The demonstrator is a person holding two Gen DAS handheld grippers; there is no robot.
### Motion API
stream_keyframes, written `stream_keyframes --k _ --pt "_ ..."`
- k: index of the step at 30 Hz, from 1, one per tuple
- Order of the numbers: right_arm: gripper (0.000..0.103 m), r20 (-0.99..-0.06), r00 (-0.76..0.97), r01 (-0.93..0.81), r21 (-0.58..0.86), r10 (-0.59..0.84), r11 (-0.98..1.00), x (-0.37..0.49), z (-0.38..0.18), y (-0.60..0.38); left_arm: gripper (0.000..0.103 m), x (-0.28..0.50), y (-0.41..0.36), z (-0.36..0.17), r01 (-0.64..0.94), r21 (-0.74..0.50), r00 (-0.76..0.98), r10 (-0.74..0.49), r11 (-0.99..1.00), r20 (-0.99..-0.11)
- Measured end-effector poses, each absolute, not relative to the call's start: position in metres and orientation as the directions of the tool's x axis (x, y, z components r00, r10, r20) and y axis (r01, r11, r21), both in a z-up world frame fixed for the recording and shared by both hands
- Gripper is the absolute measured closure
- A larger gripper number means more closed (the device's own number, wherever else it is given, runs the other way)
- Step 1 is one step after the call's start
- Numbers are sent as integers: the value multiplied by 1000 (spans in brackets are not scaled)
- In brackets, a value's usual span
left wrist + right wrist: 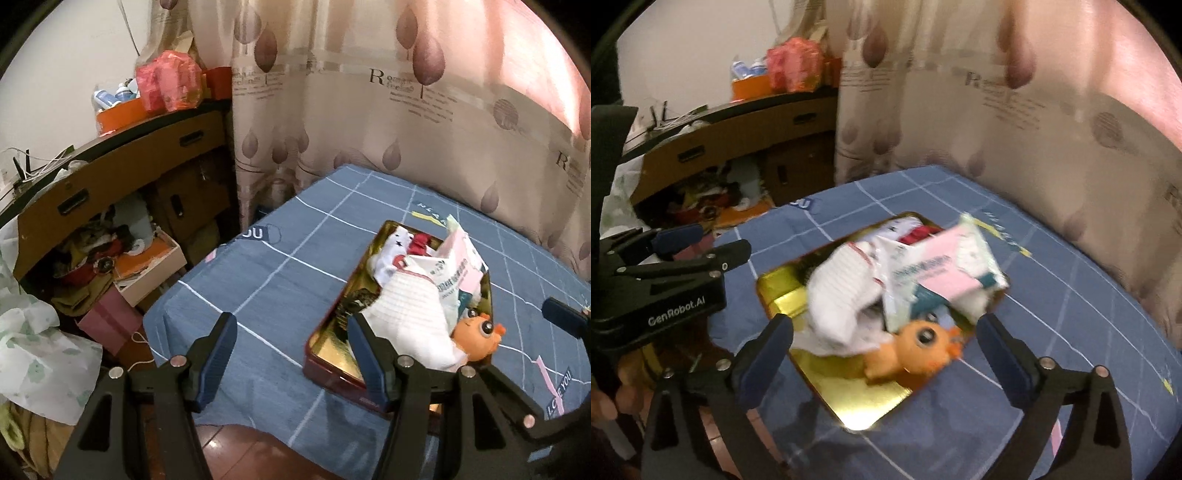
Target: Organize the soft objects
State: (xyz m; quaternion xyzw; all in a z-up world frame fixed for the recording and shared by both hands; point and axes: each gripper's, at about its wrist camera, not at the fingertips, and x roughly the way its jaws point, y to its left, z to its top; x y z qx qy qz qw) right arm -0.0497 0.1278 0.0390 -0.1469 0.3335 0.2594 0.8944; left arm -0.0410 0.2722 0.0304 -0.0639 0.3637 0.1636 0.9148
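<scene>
A gold-lined tin box (332, 339) with red sides sits on the blue checked bed. It holds white ribbed socks (410, 314), a pink and white tissue pack (458, 266), a red cloth (421, 242) and an orange plush toy (480, 334). My left gripper (291, 360) is open and empty, above the bed at the box's near left corner. In the right wrist view the box (849, 398), socks (842, 295), tissue pack (945, 269) and plush toy (916, 350) lie just ahead of my right gripper (882, 354), which is open and empty. The left gripper body (665, 280) shows at the left.
The blue bed cover (280, 266) meets a patterned curtain (369, 110) at the back. A brown desk (122, 166) with clutter, boxes (151, 269) and a pink gift box (107, 321) stands left of the bed. Red floor (240, 454) shows below the bed edge.
</scene>
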Motion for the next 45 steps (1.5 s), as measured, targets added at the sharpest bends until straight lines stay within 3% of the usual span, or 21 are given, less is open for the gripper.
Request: stream_keyframes --k 11,45 --pt "1 -726 594 -446 62 347 893 -59 27 90 39 -42 259 27 -314 22 682 242 949 -690" --pt "1 -756 558 -436 83 342 896 -58 16 90 39 -40 256 27 -322 19 677 244 947 -694"
